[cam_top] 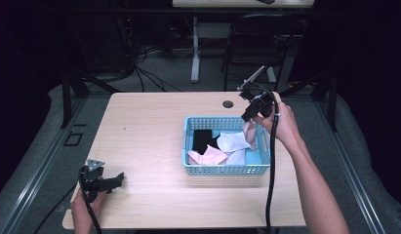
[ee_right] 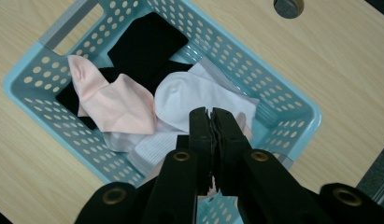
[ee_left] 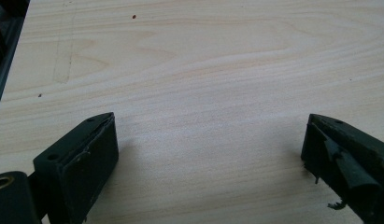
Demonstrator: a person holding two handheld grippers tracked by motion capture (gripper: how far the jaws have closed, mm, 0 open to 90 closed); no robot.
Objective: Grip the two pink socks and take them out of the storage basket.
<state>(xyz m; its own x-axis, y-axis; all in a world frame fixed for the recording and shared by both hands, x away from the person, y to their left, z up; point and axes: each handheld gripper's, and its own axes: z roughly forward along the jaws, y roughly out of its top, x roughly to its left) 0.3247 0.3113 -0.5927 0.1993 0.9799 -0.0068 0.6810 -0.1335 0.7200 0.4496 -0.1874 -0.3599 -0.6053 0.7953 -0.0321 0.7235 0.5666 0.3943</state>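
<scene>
hovering over the basket [cam_top: 222,169] — right gripper [cam_top: 250,117] tilted down, jaws pinching a pale sock [cam_top: 249,132].

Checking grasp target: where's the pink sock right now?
The pink sock lies in the blue basket, front-left corner in the high view, overlapping the black sock and beside the white sock.

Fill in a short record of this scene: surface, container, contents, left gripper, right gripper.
Surface: wooden table
Container: blue basket, right of centre
Contents: black sock, white sock, pink sock
Left gripper: open, over bare table
Right gripper: shut on what looks like a pale pink cloth, above the basket
</scene>
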